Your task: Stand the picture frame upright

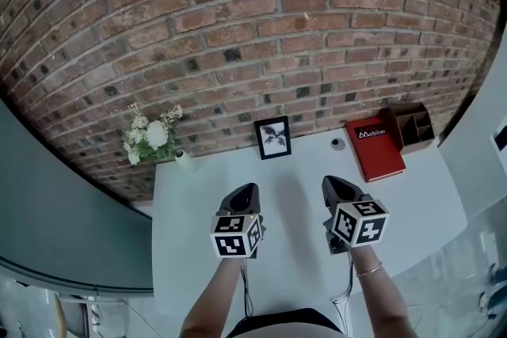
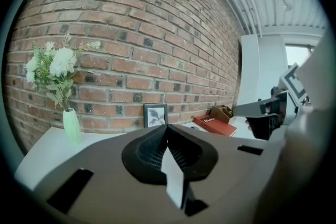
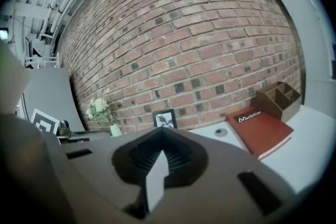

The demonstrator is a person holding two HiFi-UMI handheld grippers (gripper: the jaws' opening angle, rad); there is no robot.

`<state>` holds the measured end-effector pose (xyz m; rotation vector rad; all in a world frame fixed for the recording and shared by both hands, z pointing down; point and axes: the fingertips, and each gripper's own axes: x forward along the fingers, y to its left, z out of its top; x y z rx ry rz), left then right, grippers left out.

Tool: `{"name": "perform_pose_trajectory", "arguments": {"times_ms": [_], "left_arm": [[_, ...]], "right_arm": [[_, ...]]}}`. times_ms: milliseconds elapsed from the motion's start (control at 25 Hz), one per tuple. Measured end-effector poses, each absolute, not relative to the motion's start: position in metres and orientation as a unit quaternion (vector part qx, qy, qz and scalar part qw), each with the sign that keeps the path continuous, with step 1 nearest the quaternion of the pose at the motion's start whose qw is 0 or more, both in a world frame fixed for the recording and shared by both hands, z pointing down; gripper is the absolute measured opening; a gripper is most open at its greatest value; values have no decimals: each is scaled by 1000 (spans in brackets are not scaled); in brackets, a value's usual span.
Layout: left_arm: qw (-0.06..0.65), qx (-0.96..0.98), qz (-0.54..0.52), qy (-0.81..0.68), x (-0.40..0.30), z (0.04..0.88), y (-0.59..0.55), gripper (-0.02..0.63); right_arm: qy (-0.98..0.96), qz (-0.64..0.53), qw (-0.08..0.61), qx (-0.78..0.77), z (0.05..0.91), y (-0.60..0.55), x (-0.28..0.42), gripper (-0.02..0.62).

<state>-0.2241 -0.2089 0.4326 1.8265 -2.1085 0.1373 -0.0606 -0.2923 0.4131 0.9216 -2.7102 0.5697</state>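
The black picture frame [image 1: 273, 138] with a leaf print stands upright against the brick wall at the back of the white table [image 1: 293, 241]. It also shows in the left gripper view as the picture frame [image 2: 155, 115] and in the right gripper view as the picture frame [image 3: 165, 118]. My left gripper [image 1: 244, 192] hovers over the table's middle, short of the frame and a little left, jaws shut with nothing in them. My right gripper [image 1: 337, 184] hangs to the frame's lower right, also shut and empty. Both point toward the wall.
A small vase of white flowers [image 1: 152, 137] stands at the table's back left. A red book [image 1: 375, 148] lies at the back right, with a brown wooden organizer [image 1: 413, 126] beyond it and a small round grey object [image 1: 338, 144] beside it. The table's edges drop off left and right.
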Motion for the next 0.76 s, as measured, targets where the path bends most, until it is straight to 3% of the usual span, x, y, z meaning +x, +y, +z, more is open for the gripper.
{"name": "perform_pose_trajectory", "arguments": {"times_ms": [760], "left_arm": [[172, 645, 50, -743, -223, 427, -197, -5]], "right_arm": [[-922, 197, 113, 314, 411, -277, -58, 3]]}}
